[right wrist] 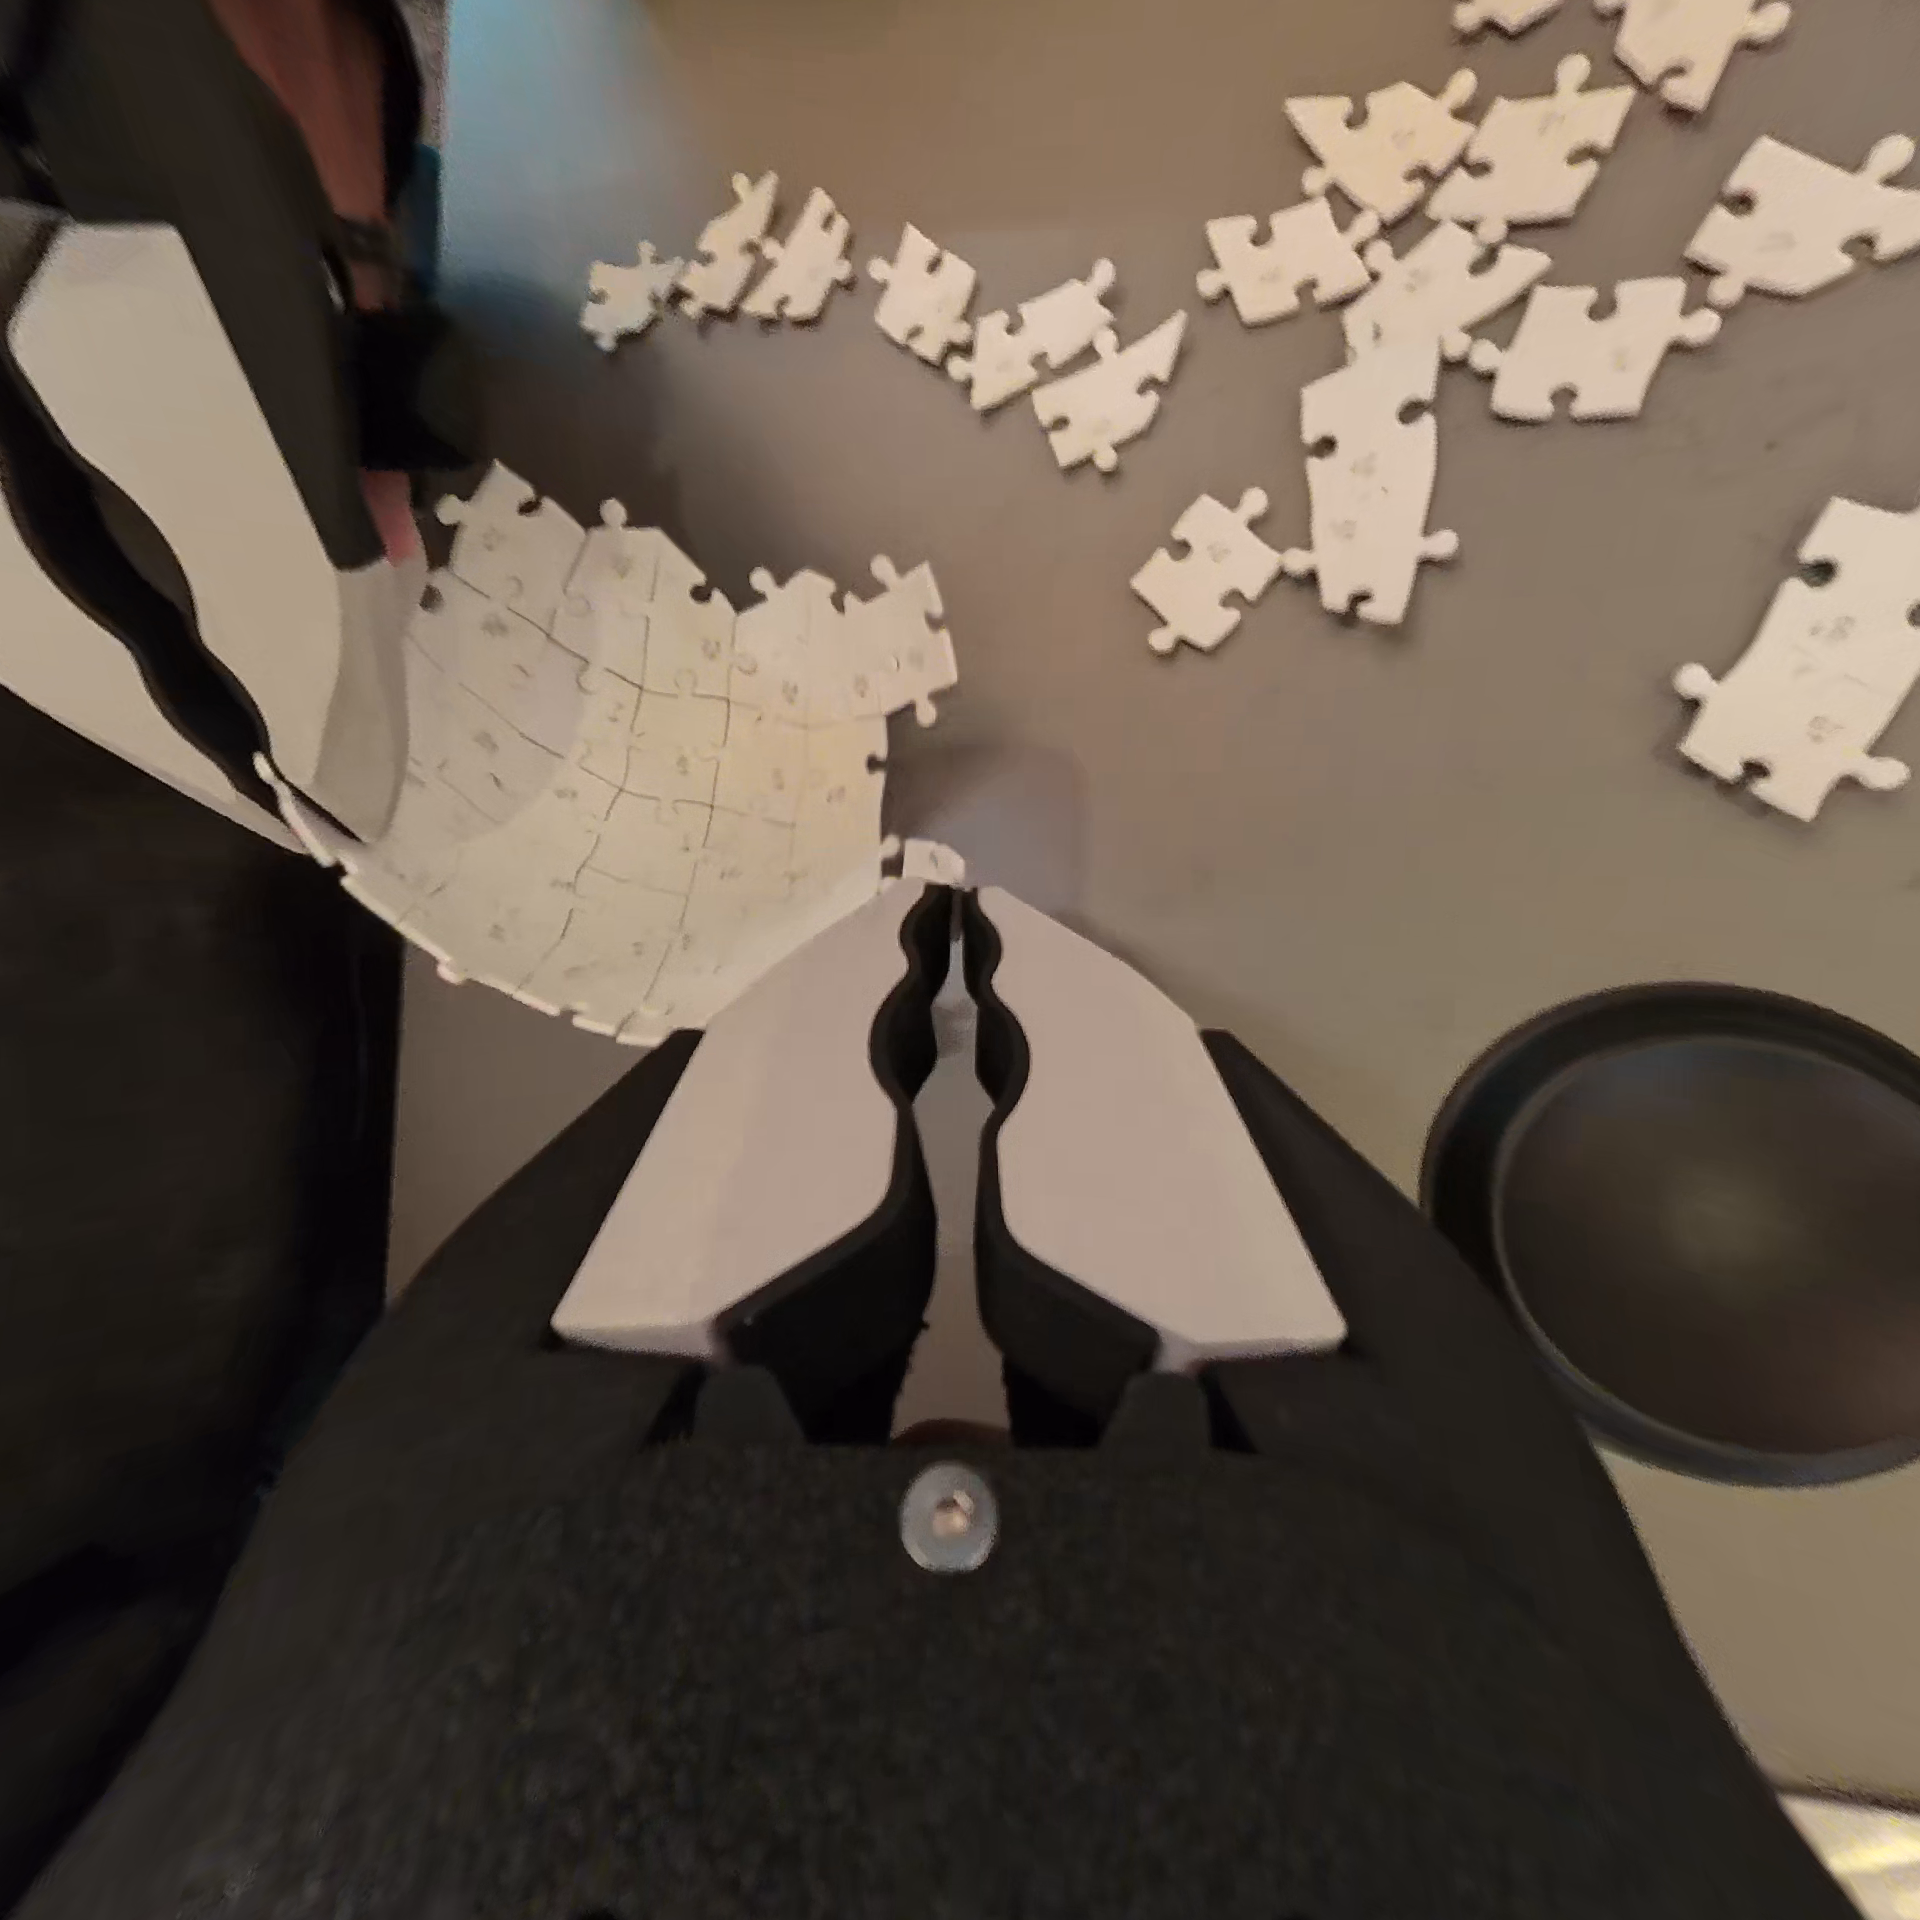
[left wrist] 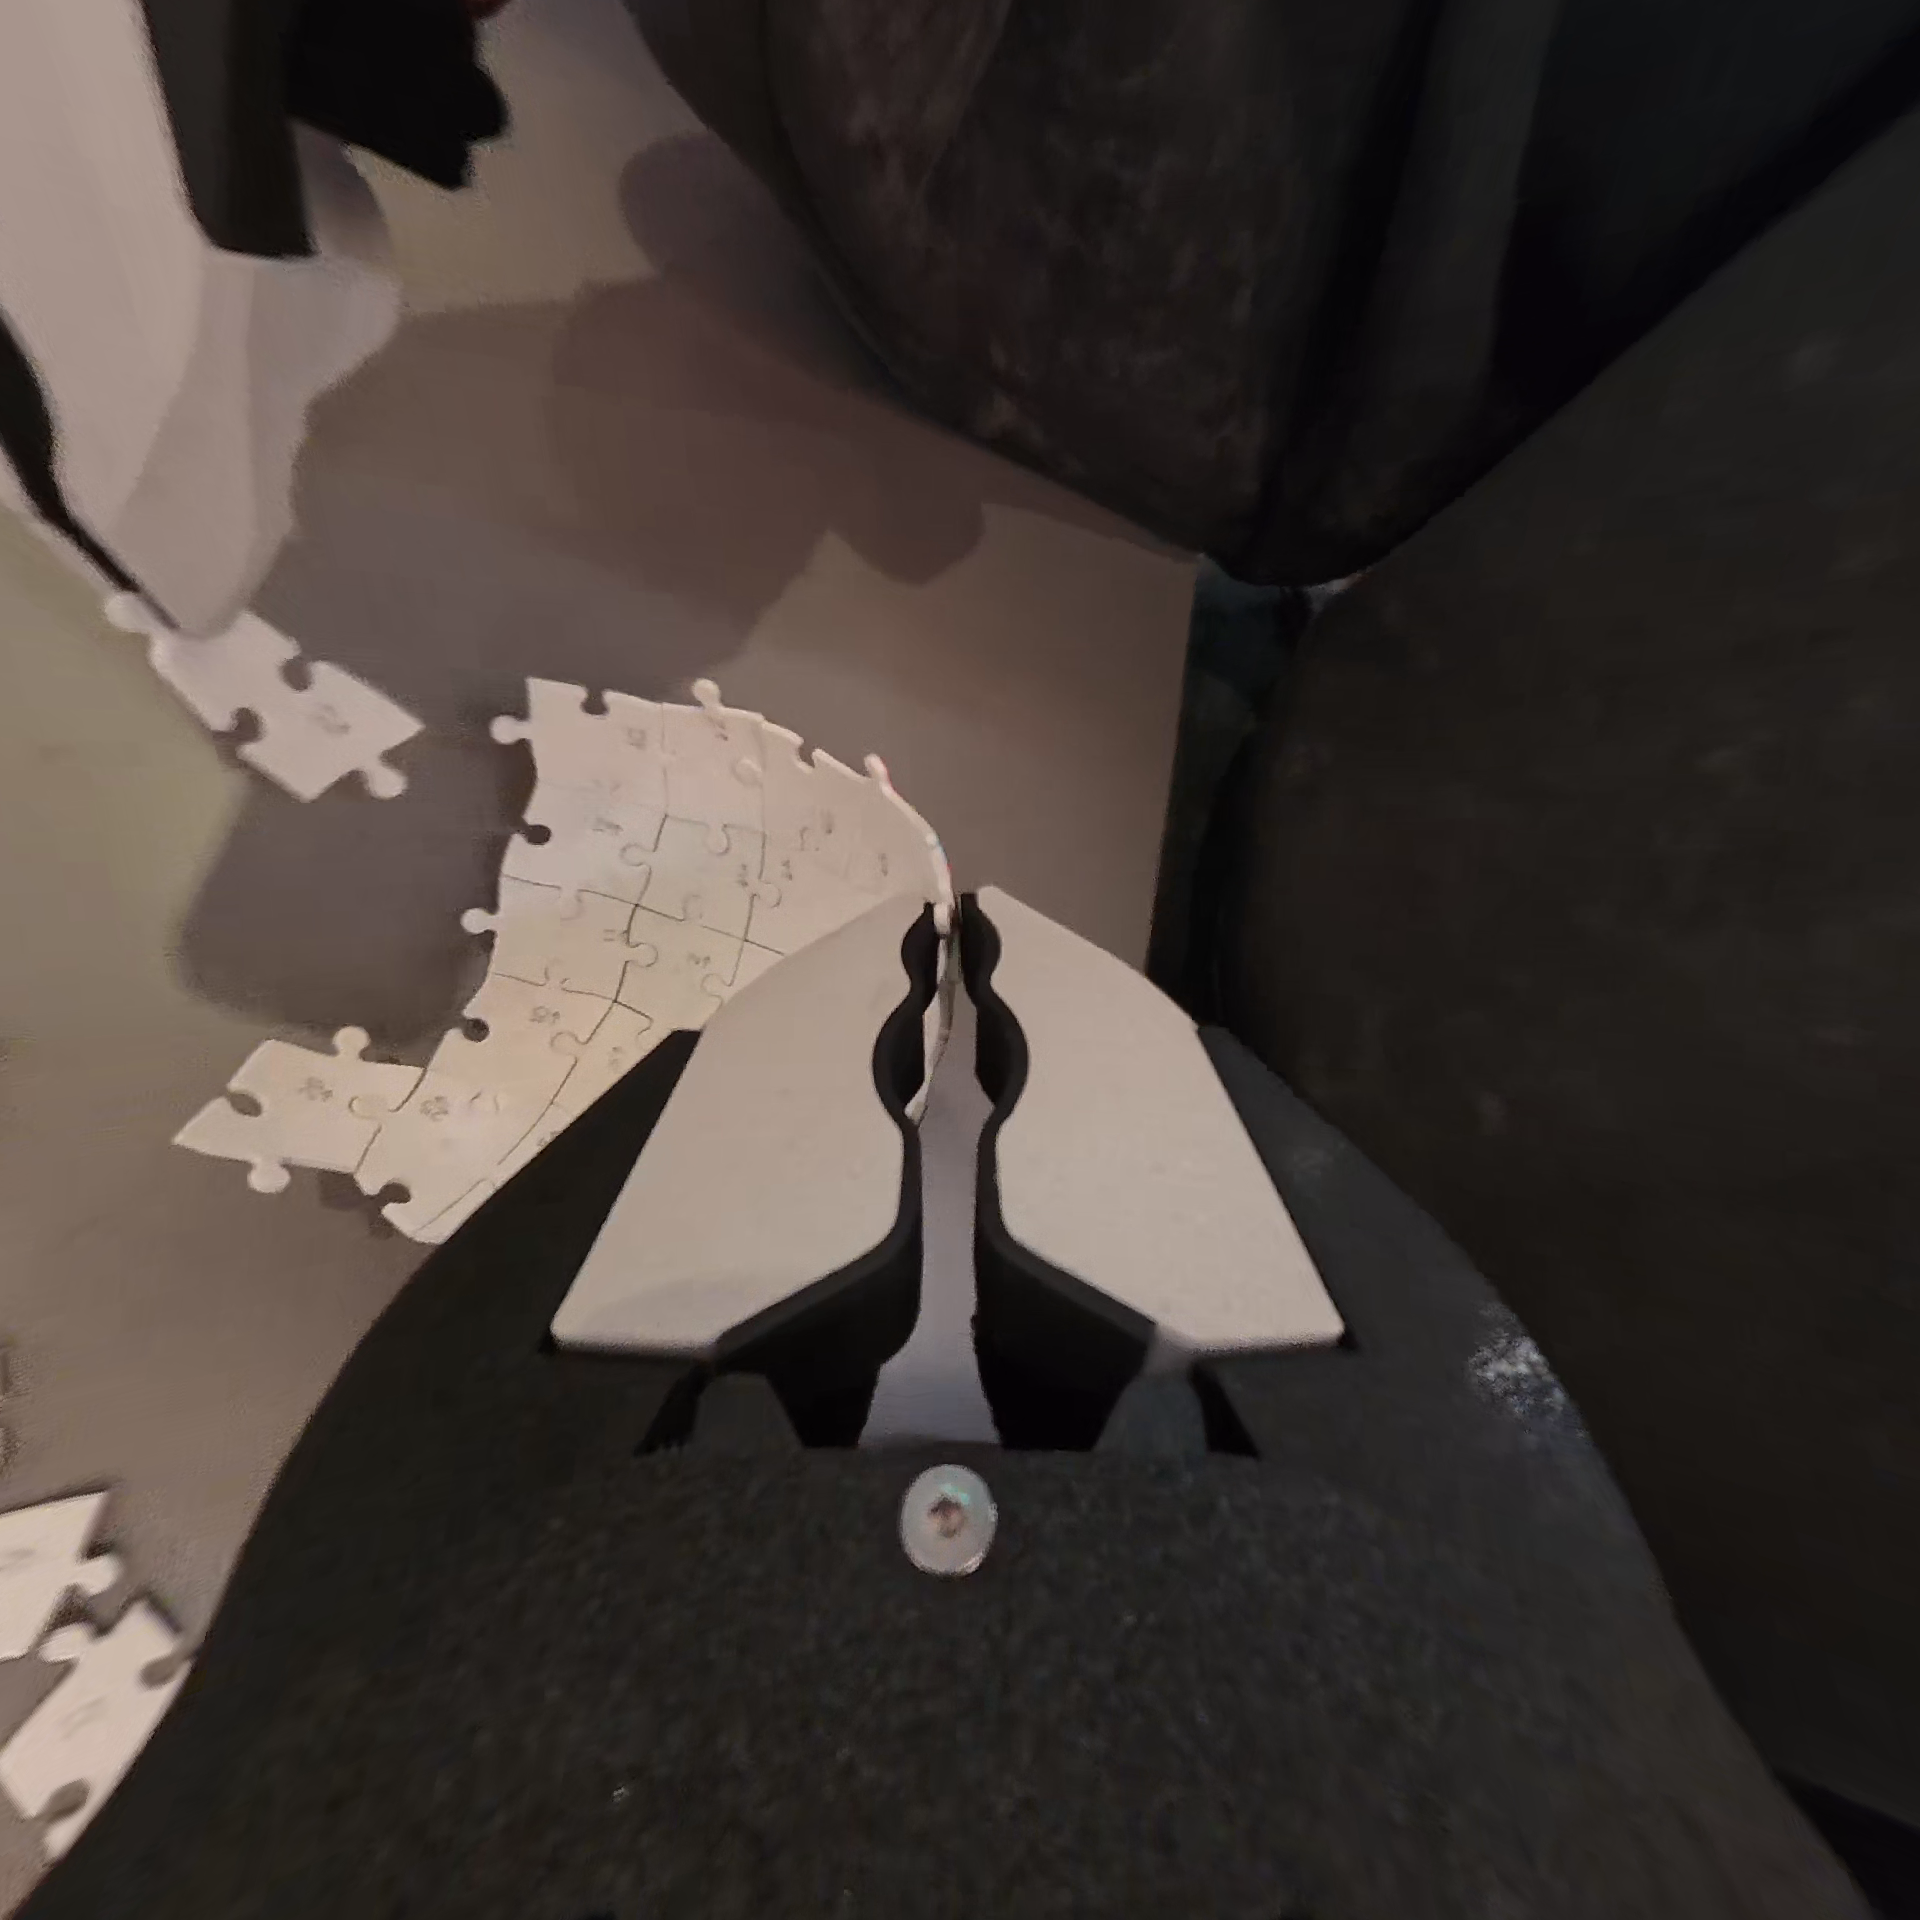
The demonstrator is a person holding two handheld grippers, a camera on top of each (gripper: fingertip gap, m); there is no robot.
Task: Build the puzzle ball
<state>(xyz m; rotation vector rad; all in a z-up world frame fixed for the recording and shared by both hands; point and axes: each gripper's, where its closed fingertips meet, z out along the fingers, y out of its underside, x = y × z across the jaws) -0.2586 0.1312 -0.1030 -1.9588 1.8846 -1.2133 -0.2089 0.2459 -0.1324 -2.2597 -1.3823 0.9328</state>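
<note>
A partly built white puzzle ball shell point(left wrist: 665, 935) curves up off the grey table. My left gripper point(left wrist: 951, 920) is shut on the shell's right edge. In the right wrist view the shell point(right wrist: 644, 769) hangs from the left gripper point(right wrist: 275, 790) at left. My right gripper point(right wrist: 954, 904) is shut on a white puzzle piece point(right wrist: 932, 860), held edge-on just beside the shell's lower right rim. In the left wrist view the right gripper point(left wrist: 156, 613) shows at upper left with that piece point(left wrist: 281, 707), a small gap from the shell.
Several loose white pieces point(right wrist: 1382, 312) and joined strips point(right wrist: 1808, 665) lie on the grey table point(right wrist: 1247, 831) at the far right. A black bowl point(right wrist: 1704, 1236) sits at right. More pieces point(left wrist: 62, 1621) lie lower left. Dark fabric point(left wrist: 1143, 260) fills the back. Across from one pair of fingers to the other is roughly 12 centimeters.
</note>
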